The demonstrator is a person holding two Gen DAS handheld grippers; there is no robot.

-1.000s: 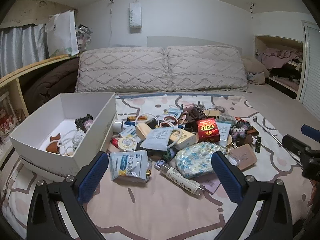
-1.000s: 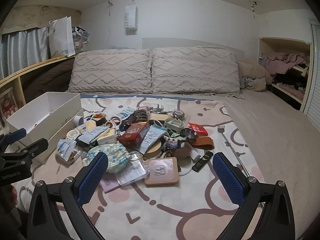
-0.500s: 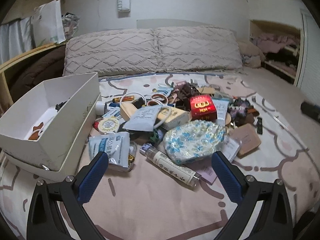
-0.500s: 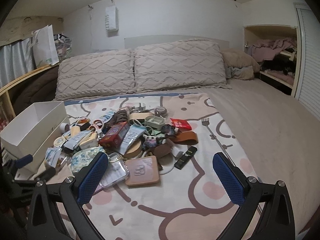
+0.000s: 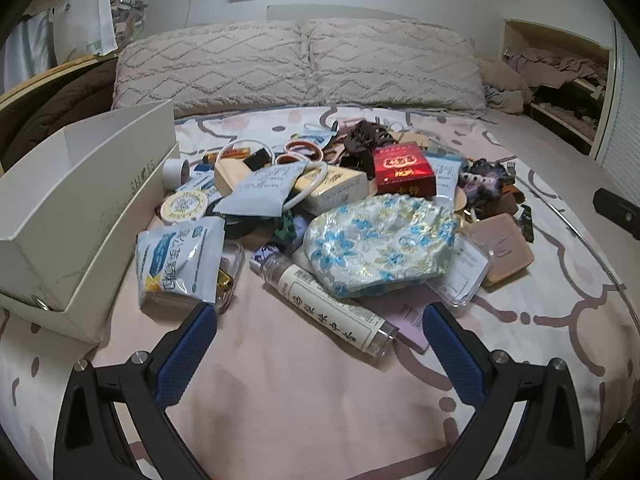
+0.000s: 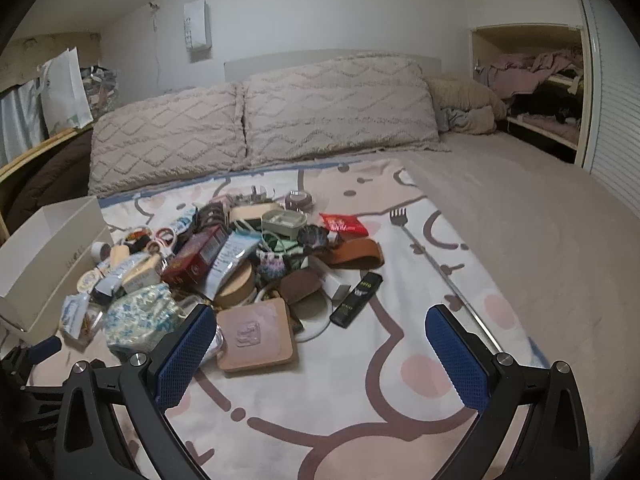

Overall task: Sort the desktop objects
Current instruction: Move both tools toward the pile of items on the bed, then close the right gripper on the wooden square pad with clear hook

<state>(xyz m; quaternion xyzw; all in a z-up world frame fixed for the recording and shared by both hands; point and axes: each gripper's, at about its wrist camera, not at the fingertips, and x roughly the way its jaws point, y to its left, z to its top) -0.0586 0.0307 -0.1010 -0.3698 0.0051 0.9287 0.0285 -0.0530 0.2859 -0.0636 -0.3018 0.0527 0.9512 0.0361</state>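
Your left gripper point(image 5: 316, 326) hangs with its jaws wide apart and nothing between them, just short of the labelled bottle point(image 5: 326, 304) and the blue-and-white sachet point(image 5: 180, 256). Behind those lies the floral pouch point(image 5: 380, 246), then the red box point(image 5: 404, 168). The white box point(image 5: 80, 208) stands to your left; its inside is hidden here. Your right gripper point(image 6: 320, 338) is spread too, holding nothing, the pink square case point(image 6: 258, 334) beside its left finger. Only this view shows the black lighter-like stick point(image 6: 356, 294), possibly a lighter, and the fork point(image 6: 400, 216) beyond.

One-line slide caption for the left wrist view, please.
Open left hand-held gripper faces a clear labelled bottle at the near edge of a clutter pile, white box to its left.
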